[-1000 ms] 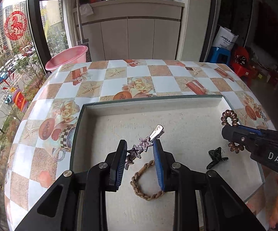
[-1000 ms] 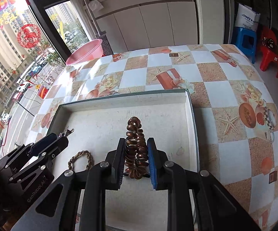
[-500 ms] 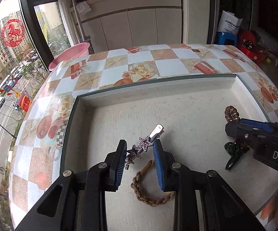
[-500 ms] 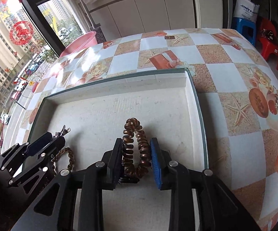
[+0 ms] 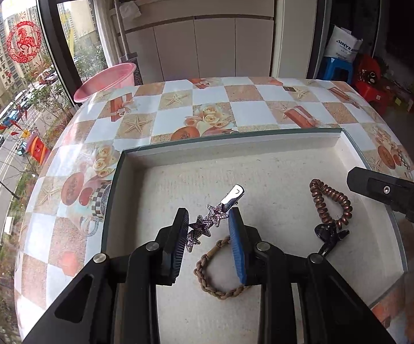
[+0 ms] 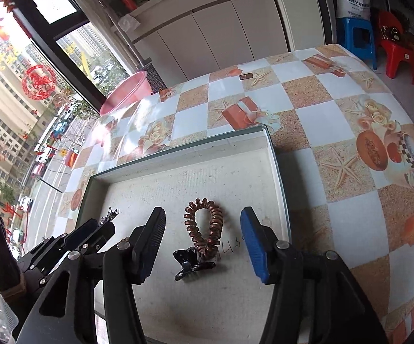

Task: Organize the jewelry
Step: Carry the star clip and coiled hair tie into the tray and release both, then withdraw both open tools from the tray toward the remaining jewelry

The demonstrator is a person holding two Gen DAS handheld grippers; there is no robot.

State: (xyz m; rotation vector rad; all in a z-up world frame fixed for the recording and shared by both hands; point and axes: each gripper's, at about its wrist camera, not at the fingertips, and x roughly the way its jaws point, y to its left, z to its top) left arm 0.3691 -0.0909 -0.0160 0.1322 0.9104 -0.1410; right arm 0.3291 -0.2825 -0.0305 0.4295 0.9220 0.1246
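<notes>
We are now holding our right gripper (image 6: 202, 240) spread wide over the tray (image 6: 278, 177), and that is the change: a second ago its pads were pressed on the coiled hair tie (image 6: 205, 226), half a second ago they were loosening, and now the coil is lying free on the tray floor between the two open fingers, touching neither. Its near end is resting against the small black claw clip (image 6: 191, 261), which is sitting just in front of it. So we are judging this placement as done; the coil is down on the right side of the tray, beside the clip.

Our left gripper (image 5: 208, 233) is still pinching the star hair clip (image 5: 207, 222), the silver tip sticking out forward past the pads, held above the tray floor, not resting on it. The braided bracelet (image 5: 218, 275) is lying on the tray under and just behind that gripper, partly hidden by the right-hand finger.

For the task, this is meaning three pieces are already lying in the tray and one is left in hand. We are expecting the next step to be setting the star clip down on the bare middle of the tray, well apart from the coil, while the right gripper is backing away without dragging the coil or nudging the claw clip
</notes>
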